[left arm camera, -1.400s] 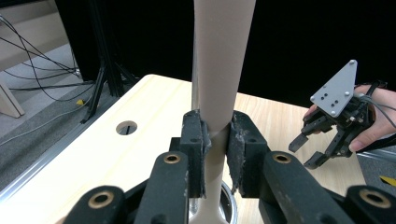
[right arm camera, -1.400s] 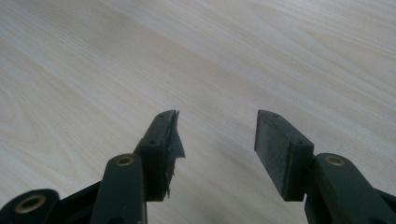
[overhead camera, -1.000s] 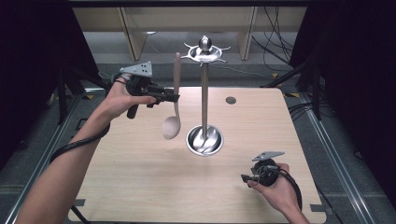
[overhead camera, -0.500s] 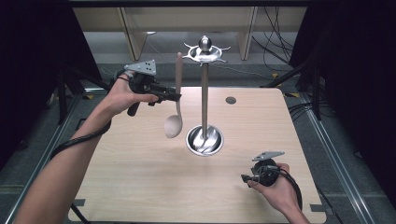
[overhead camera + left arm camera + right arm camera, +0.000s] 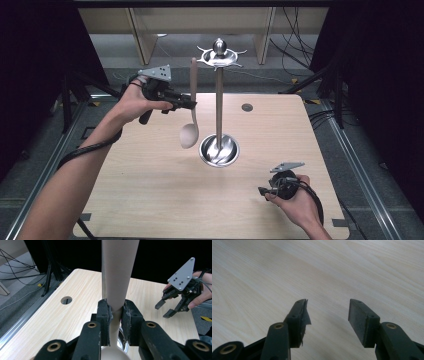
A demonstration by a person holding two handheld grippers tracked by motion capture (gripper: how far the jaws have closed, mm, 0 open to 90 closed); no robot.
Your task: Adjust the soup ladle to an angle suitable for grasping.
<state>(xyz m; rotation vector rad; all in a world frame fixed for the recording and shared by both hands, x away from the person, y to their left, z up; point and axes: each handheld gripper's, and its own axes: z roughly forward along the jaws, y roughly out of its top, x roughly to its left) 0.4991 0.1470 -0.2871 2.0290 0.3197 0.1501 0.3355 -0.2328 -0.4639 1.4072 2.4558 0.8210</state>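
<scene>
A beige wooden spoon [image 5: 191, 107] hangs upright, bowl down, above the table to the left of a metal utensil stand [image 5: 219, 107]. My left gripper [image 5: 190, 105] is shut on the spoon's handle [image 5: 117, 277] about midway, its jaws pressed on both sides. The stand has a round dish base [image 5: 219, 150] and a hooked top plate [image 5: 219, 55]. The spoon's upper end rises beside that top plate, a little to its left. My right gripper [image 5: 263, 191] rests low over the table near the front right, open with nothing between its pads [image 5: 362, 320].
The light wooden table [image 5: 150, 200] has a round cable hole [image 5: 246, 107] at the back right. Metal rails run along both table sides, and cables lie on the floor behind. From the left gripper view, the right gripper [image 5: 172, 306] sits far across the table.
My left gripper has lifted the spoon slightly and carried it a touch rightward toward the stand. The right gripper has stayed put.
</scene>
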